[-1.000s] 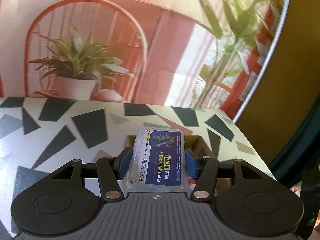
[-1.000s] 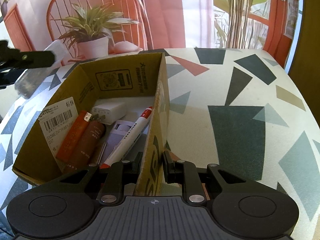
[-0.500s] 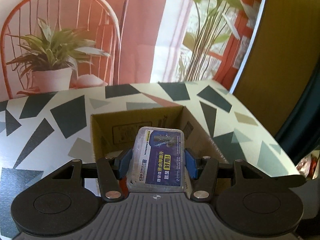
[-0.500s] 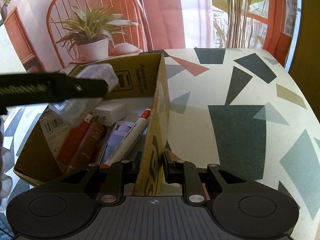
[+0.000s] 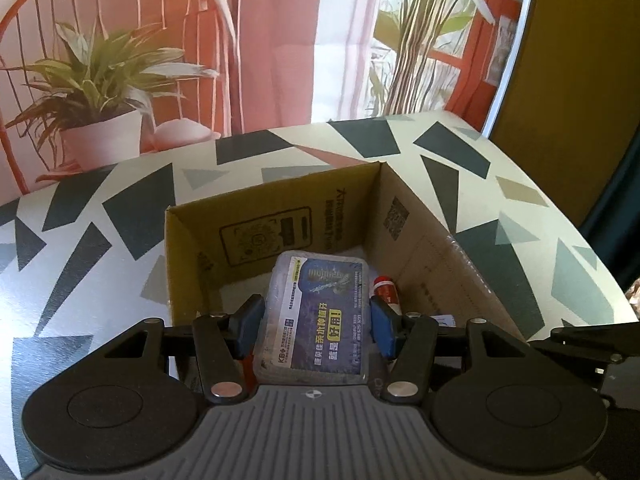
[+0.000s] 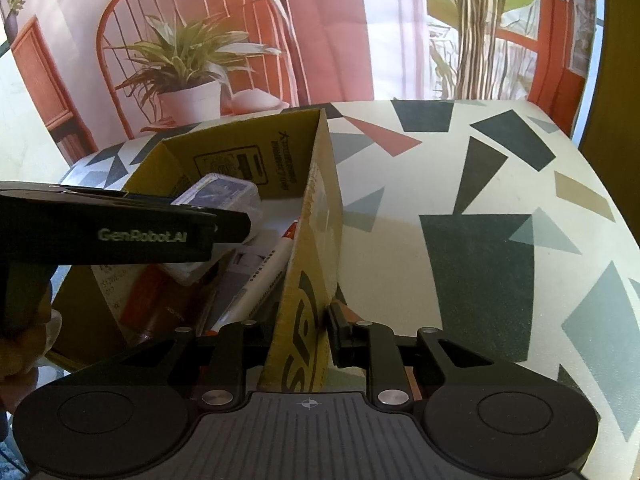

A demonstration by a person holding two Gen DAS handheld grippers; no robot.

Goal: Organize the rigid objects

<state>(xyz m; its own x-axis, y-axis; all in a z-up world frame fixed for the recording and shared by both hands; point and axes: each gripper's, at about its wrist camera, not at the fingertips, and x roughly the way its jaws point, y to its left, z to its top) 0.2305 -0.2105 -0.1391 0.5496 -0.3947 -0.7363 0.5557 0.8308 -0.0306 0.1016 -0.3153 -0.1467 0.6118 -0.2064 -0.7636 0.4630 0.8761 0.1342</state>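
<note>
The left claw (image 5: 316, 320) grips a clear plastic case (image 5: 316, 316) with a blue printed label, its blue pads (image 5: 250, 322) pressed against the case's two long sides. The case hangs over the open cardboard box (image 5: 280, 224), above its floor, label facing up. Past the case at about 2 o'clock, the red cap of a marker (image 5: 386, 288) shows inside the box.

In the right wrist view the right claw (image 6: 302, 332) is nearly closed — clamped on the near end of the box's right-hand wall (image 6: 316, 216), one finger inside the box and one outside. The wall stands upright between them. The left claw reaches in from 9 o'clock, its black arm marked "GenRobot.AI", with the case at its tip over the middle of the box. Beneath it lie a white marker with a red cap, a brown tube (image 6: 160, 312) and a white item (image 6: 188, 272), partly hidden by the arm. A person's hand (image 6: 20, 344) shows at the frame's left edge, around 8 o'clock.

The box sits on a desk (image 6: 480, 240) covered in dark, grey and coral shards on cream. Behind the desk, toward 12 o'clock, a backdrop shows a potted plant (image 6: 188, 64) on an orange chair (image 6: 120, 32).
</note>
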